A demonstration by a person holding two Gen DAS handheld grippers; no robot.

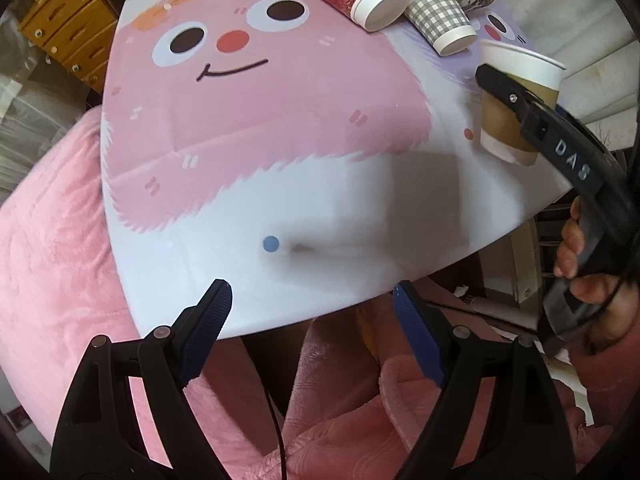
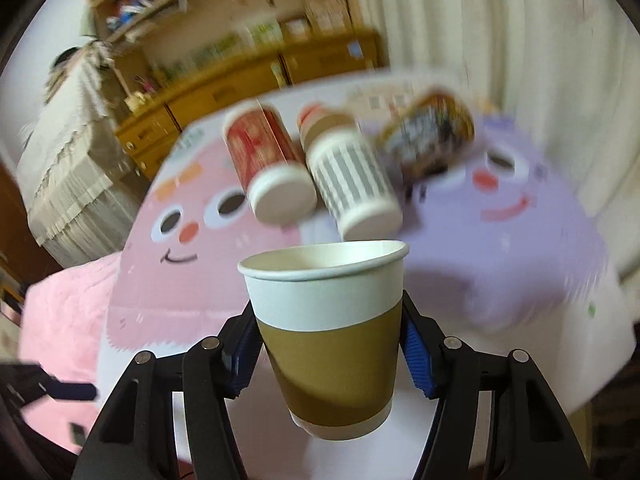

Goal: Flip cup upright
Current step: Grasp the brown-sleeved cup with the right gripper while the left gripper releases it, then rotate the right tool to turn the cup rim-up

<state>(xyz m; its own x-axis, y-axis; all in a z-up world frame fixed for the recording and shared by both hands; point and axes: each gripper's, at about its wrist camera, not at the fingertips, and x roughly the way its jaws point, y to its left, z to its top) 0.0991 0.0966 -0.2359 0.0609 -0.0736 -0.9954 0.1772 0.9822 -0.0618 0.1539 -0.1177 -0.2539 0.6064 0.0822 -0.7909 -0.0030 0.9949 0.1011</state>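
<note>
A white paper cup with a brown sleeve [image 2: 328, 344] is held between the blue pads of my right gripper [image 2: 330, 350], mouth up and slightly tilted, just above the table. It also shows in the left wrist view [image 1: 516, 100] at the table's right edge, with the right gripper's black finger across it. My left gripper [image 1: 310, 300] is open and empty over the table's near edge.
Three cups lie on their sides at the far end of the cartoon-face table [image 1: 280, 140]: a red one [image 2: 266, 160], a grey-striped one [image 2: 352, 184] and a dark printed one [image 2: 432, 132]. Pink blankets [image 1: 48, 260] surround the table. Wooden drawers [image 1: 64, 20] stand behind.
</note>
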